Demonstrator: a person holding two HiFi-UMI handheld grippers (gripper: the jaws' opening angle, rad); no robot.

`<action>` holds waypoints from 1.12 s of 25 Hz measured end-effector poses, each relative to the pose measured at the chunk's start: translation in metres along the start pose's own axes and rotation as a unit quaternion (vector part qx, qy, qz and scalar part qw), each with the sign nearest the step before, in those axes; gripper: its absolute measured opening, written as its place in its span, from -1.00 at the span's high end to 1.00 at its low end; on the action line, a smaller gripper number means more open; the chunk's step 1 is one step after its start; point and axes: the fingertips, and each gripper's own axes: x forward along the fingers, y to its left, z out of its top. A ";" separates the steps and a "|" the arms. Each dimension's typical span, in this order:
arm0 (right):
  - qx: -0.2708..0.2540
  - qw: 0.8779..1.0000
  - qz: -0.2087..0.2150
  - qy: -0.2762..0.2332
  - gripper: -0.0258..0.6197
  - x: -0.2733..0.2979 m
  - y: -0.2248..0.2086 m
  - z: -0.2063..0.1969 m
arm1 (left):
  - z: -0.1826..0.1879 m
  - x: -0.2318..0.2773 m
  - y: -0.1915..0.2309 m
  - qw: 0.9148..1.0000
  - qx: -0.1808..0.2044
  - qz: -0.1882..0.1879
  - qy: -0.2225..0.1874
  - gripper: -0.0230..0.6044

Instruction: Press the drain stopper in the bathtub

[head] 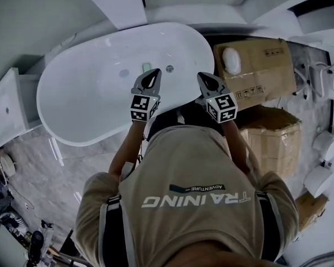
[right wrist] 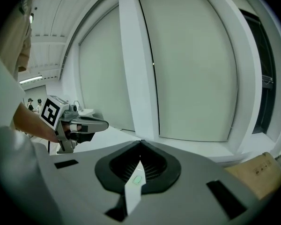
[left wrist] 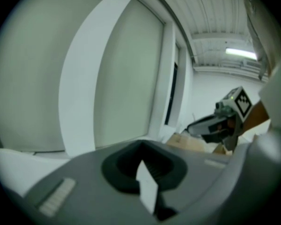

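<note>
Plainly stood at the near side of the white bathtub, bent over it, with neither tool lowered into the basin yet. Held the left gripper above the tub's near edge, jaws pressed together on nothing. Checked this in the left gripper view and found the same: closed tips, only wall and window panels beyond. Held the right gripper just beside it, out over the rim towards the cardboard boxes, likewise closed and empty.

Picked out the drain stopper as a small round grey disc down on the tub floor, near the middle, off to the left of the left gripper's tips and touched by neither tool. Noted a second round fitting closer to the side wall, probably an overflow and not the target, though too small to say for sure.

Judged the stopper rigid, smooth and sprung, wanting a firm straight push, not a grasp. Ruled out pinching: too flat, too slick. Favoured meeting the centre of its cap with closed tips and pressing squarely down, to avoid skidding off onto glossy enamel. Reckoned the left tool nearer for the job.
</note>
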 end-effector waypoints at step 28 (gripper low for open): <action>-0.116 0.961 0.216 0.131 0.90 0.184 -0.106 -0.127 | -0.102 0.150 0.049 0.979 -0.097 0.135 0.122 0.92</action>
